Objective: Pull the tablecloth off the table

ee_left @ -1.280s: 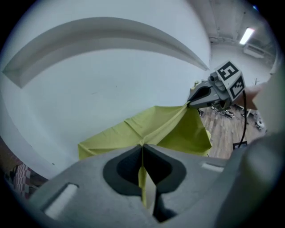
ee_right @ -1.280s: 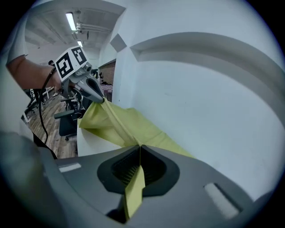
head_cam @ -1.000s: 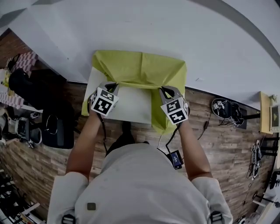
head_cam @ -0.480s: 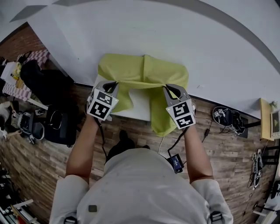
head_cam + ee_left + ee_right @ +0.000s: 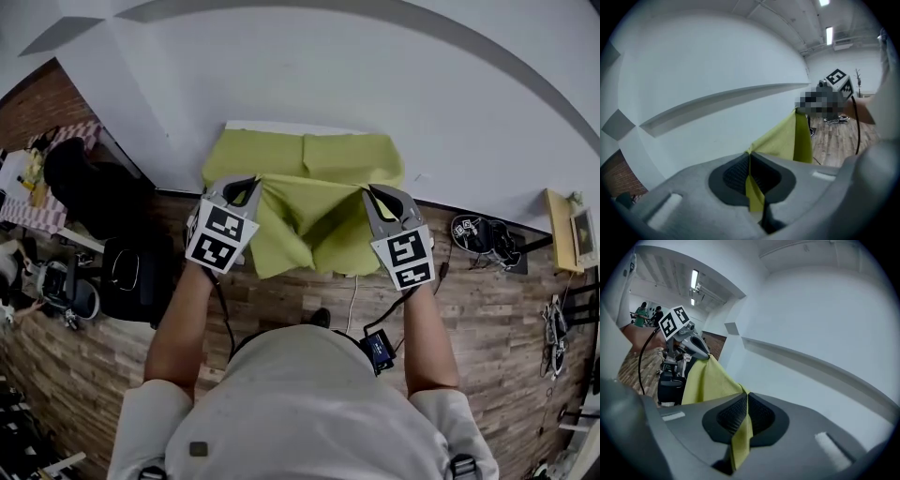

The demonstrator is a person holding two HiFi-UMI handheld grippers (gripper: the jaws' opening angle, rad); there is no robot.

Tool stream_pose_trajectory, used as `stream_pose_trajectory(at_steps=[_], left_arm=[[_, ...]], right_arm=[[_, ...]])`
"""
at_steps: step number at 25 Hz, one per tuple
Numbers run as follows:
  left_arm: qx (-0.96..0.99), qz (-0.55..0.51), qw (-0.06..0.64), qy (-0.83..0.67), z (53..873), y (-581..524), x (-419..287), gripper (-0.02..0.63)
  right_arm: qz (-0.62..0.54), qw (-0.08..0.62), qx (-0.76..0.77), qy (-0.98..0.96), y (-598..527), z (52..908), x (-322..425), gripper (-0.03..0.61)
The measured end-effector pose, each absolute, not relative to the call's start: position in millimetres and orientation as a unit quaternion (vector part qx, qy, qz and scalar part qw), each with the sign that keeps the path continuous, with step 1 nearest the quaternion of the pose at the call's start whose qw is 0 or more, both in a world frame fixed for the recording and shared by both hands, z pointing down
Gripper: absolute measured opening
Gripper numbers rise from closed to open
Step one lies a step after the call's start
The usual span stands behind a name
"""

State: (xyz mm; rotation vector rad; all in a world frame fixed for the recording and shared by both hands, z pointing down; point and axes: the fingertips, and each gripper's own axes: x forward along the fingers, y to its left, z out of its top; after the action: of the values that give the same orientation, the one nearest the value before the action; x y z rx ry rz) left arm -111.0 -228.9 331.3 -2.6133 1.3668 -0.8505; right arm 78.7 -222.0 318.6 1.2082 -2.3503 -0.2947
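The yellow-green tablecloth (image 5: 309, 155) is bunched over the white table, of which only the far edge (image 5: 291, 125) shows. Its near part sags in folds between my two grippers. My left gripper (image 5: 242, 187) is shut on the cloth's left edge; in the left gripper view the fabric (image 5: 787, 138) runs out from the closed pads of that gripper (image 5: 749, 157). My right gripper (image 5: 382, 195) is shut on the right edge; the right gripper view shows the cloth (image 5: 705, 378) pinched in its closed pads (image 5: 746, 397). Both are raised in front of the table.
A white wall (image 5: 375, 75) rises behind the table. A black chair and bags (image 5: 89, 187) stand at left on the wooden floor. Shoes (image 5: 483, 239) and a wooden shelf (image 5: 562, 230) are at right. A small black device (image 5: 378, 349) with a cable lies near my feet.
Both grippers have drawn back toward me with the cloth. The bare white tabletop seen between them earlier is now hidden behind the hanging fabric.
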Motion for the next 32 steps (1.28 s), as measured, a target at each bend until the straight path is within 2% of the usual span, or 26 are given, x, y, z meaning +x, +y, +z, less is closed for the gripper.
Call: stream_pose_trajectory(at_steps=[7,13,25,32], left_arm=[[-0.873,-0.262,0.054,0.408,315.2,-171.2,-147.2,0.003],[-0.882,-0.243,0.073,0.396,285.4,-131.3,-145.8,0.005],[-0.863,-0.209,0.105,0.448,221.2,-52.0,-108.4,0.005],[-0.84,-0.198,0.115,0.491,210.4,31.3,-44.6,0.005]], right_arm=[[-0.113,0.226,0.482,-0.839,-157.5,293.5,39.1,0.017],[-0.13,0.213,0.494,-0.833,-109.4,267.8,32.8,0.017],[-0.168,0.154,0.443,-0.867,-38.2,204.2,55.5,0.017],[-0.187,0.14,0.392,-0.89,34.7,201.0,109.9,0.017]])
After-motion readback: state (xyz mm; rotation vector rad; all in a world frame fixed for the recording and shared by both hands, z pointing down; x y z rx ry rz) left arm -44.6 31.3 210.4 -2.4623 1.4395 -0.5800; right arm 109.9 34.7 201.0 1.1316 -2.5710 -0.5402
